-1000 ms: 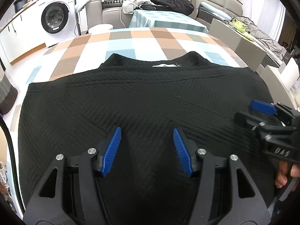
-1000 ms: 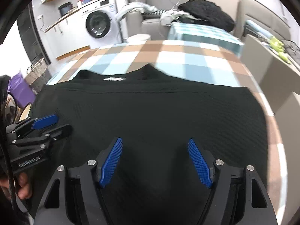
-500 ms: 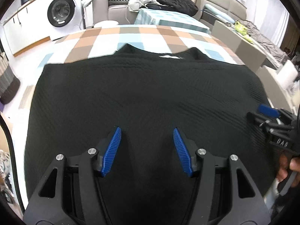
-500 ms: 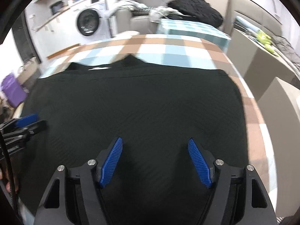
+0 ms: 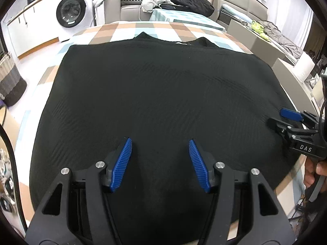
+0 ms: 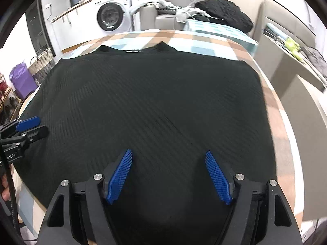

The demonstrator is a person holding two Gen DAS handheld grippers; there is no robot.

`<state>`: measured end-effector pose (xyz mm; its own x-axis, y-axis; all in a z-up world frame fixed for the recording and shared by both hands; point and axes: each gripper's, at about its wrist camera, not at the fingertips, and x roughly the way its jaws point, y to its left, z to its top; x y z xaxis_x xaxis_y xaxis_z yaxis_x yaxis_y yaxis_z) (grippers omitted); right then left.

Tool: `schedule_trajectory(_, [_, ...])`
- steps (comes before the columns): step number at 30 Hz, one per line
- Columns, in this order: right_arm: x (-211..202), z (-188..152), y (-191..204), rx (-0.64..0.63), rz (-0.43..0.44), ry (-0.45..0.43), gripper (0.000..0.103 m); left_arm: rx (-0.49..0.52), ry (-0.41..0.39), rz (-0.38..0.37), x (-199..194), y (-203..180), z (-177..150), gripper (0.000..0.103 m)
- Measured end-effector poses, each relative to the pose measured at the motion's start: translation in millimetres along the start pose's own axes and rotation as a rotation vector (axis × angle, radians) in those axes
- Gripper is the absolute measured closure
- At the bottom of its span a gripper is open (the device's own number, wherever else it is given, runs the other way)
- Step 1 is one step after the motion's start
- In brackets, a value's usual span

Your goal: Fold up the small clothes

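— Black knit top is lying flat across the checked table, collar at the far edge.

— Both tools?

— Left tool and right tool are hovering over its near hem, jaws apart, gripping nothing.

— Risk?

— Pinching only one layer, I'd guess, is dragging the fold crooked.

The black garment's near hem is hidden behind the hand-held gripper.

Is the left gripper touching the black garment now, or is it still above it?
Cannot tell. In the left wrist view the open left gripper overlaps the black garment; neither view shows contact or gap plainly.
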<state>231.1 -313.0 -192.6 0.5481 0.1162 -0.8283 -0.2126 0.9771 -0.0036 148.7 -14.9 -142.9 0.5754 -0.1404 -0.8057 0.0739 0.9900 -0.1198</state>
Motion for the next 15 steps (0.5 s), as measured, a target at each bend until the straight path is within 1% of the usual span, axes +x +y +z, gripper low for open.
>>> schedule_trajectory(1, [-5.3,-4.2,2.3,-0.001,0.004,-0.004,0.028,-0.009,-0.003,-0.008,-4.6,0.4,-3.7,0.047])
schedule_trajectory(3, [-15.1,-10.5,13.5,-0.017,0.031,-0.016,0.028,-0.018,-0.008,-0.049,-14.2,-2.4,-11.8,0.047])
schedule_trajectory(5, [-20.9,-15.6,27.0,-0.051,0.083,-0.017,0.028,0.008,-0.006,-0.085,-20.3,-10.1,-22.4,0.047])
schedule_trajectory(6, [-22.1,-19.4,37.8,-0.086,0.109,-0.014,0.028,0.042,-0.003,-0.083,-21.4,-15.4,-29.4,0.047])
schedule_trajectory(7, [-21.7,-22.2,43.8,-0.113,0.109,-0.01,0.028,0.067,-0.011,-0.066,-22.7,-18.2,-35.0,0.047])
schedule_trajectory(9, [-18.2,-29.5,50.9,-0.171,0.082,0.005,0.028,0.092,-0.03,-0.052,-28.1,-18.1,-45.2,0.047])
schedule_trajectory(10, [-19.4,-32.8,48.5,-0.181,0.072,-0.001,0.028,0.091,-0.033,-0.055,-31.2,-15.5,-48.6,0.047])
schedule_trajectory(12, [-24.1,-37.2,33.3,-0.157,0.05,0.005,0.028,0.069,-0.034,-0.047,-39.3,-4.5,-55.1,0.047])
schedule_trajectory(15, [-34.4,-46.5,-6.6,-0.072,-0.01,0.014,0.029,0.037,-0.038,-0.005,-52.0,14.1,-63.4,0.047])
